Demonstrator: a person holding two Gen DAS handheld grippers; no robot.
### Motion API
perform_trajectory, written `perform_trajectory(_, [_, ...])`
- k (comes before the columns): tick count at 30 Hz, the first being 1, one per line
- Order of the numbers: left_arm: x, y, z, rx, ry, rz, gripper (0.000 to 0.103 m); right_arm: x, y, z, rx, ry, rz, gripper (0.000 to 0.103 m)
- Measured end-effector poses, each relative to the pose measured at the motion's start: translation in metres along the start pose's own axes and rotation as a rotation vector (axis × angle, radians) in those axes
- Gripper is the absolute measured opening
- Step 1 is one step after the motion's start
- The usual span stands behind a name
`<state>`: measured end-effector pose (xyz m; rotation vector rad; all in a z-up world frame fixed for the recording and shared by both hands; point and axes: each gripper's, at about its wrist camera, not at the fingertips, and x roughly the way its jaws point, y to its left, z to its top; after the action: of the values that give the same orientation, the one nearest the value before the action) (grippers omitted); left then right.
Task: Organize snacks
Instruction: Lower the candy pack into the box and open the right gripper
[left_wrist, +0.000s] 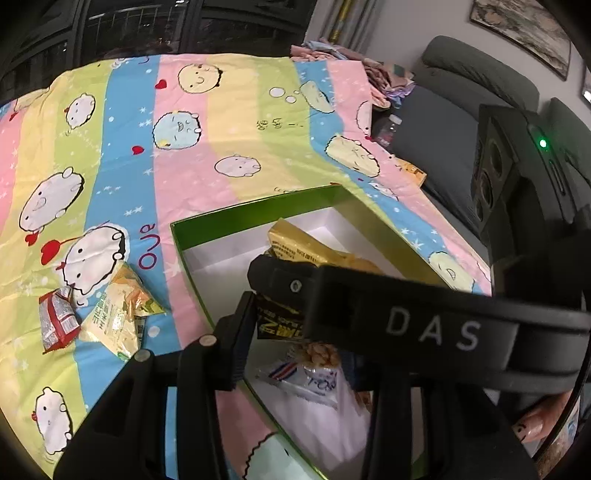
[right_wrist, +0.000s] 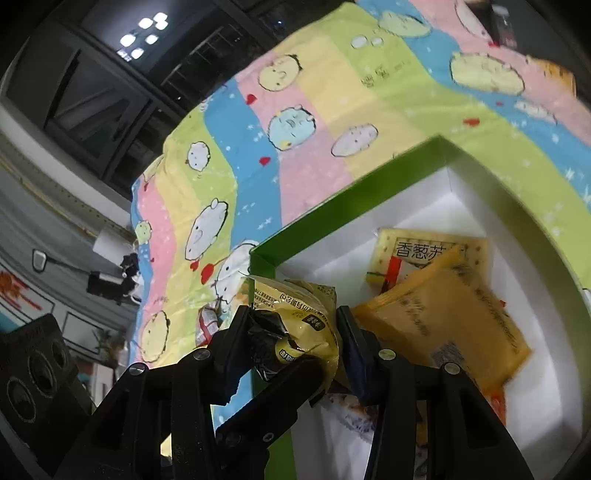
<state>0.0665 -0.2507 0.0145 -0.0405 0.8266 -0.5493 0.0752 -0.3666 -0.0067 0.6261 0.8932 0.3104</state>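
Note:
A green box (left_wrist: 258, 211) (right_wrist: 351, 206) with a white inside lies open on the striped cartoon cloth (left_wrist: 229, 147). In it are a gold packet (left_wrist: 306, 247), an orange packet (right_wrist: 443, 317), a yellow cracker packet (right_wrist: 417, 247) and a white nut packet (left_wrist: 314, 373). My left gripper (left_wrist: 284, 328) is above the box, shut on a black and gold packet (left_wrist: 275, 325); its right finger is hidden behind the right gripper's black housing (left_wrist: 432, 328). My right gripper (right_wrist: 295, 325) is shut on a yellow packet (right_wrist: 306, 314) at the box's left corner. A red packet (left_wrist: 57, 321) and a yellow-green packet (left_wrist: 118, 310) lie on the cloth.
A grey sofa (left_wrist: 461, 110) stands to the right of the cloth, with a dark bottle (left_wrist: 388, 127) and a pile of clothes (left_wrist: 332, 51) at its edge. Dark windows (left_wrist: 147, 26) are behind. A person's thumb (left_wrist: 535, 424) shows at the lower right. The left gripper's housing (right_wrist: 33, 369) crowds the right wrist view.

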Motion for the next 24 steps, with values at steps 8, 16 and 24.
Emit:
perform_trajectory(8, [0.013, 0.007, -0.002, -0.044, 0.028, -0.006, 0.042, 0.011, -0.012, 0.001, 0.073, 0.025, -0.018, 0.048])
perform_trajectory(16, [-0.013, 0.010, -0.001, -0.018, -0.005, -0.006, 0.066, -0.007, -0.008, -0.005, 0.050, -0.040, -0.139, 0.067])
perform_trajectory(24, [-0.068, 0.046, -0.007, -0.138, -0.079, -0.072, 0.083, -0.023, 0.019, -0.006, -0.068, -0.151, -0.130, 0.083])
